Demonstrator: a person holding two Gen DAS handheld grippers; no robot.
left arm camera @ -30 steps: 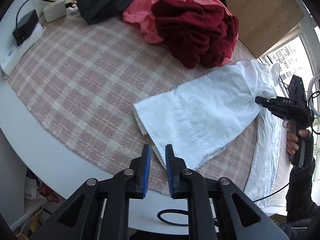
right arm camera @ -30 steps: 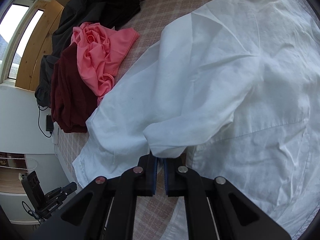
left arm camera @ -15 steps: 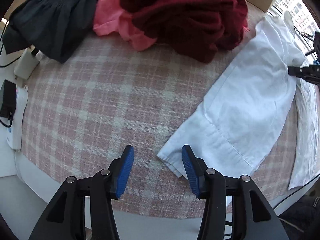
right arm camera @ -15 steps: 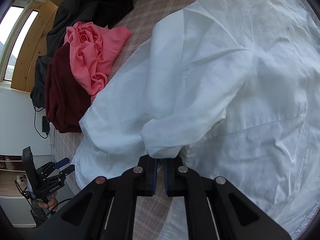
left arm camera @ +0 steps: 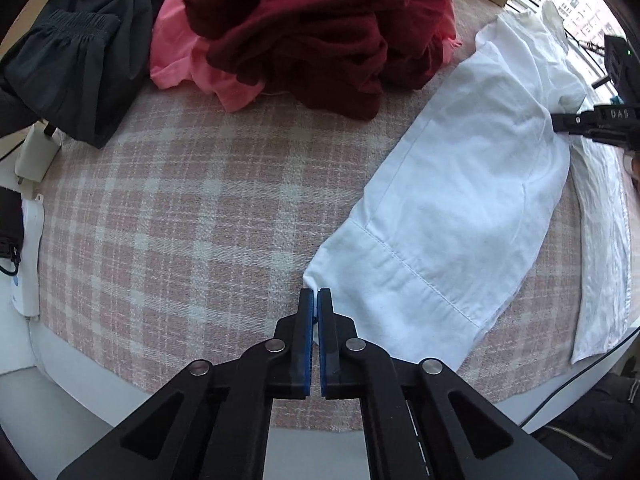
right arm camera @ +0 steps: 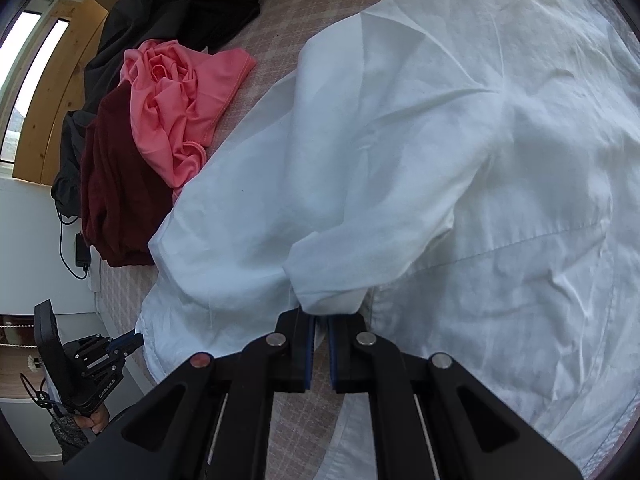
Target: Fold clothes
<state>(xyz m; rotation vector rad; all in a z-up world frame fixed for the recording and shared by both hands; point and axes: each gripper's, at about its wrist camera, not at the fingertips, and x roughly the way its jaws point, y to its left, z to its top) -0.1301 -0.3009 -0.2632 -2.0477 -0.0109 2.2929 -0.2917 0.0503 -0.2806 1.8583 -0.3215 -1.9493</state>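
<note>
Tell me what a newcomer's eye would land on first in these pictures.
The white shirt stands out, spread across the pink checked cloth, with the left claw shut on the corner of its cuff and the right claw pinching a fold further along. Next comes the heap beyond it: a dark red garment on a pink one, with black clothes beside them.

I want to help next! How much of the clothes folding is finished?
Hardly any. Nothing looks folded yet. In hand: the white cotton shirt lies spread on the pink checked cloth; the left gripper, whose jaws have just closed, pinches its corner, and the right gripper pinches a bunched fold. Left: the dark red garment, pink top and black clothes lie heaped.
</note>
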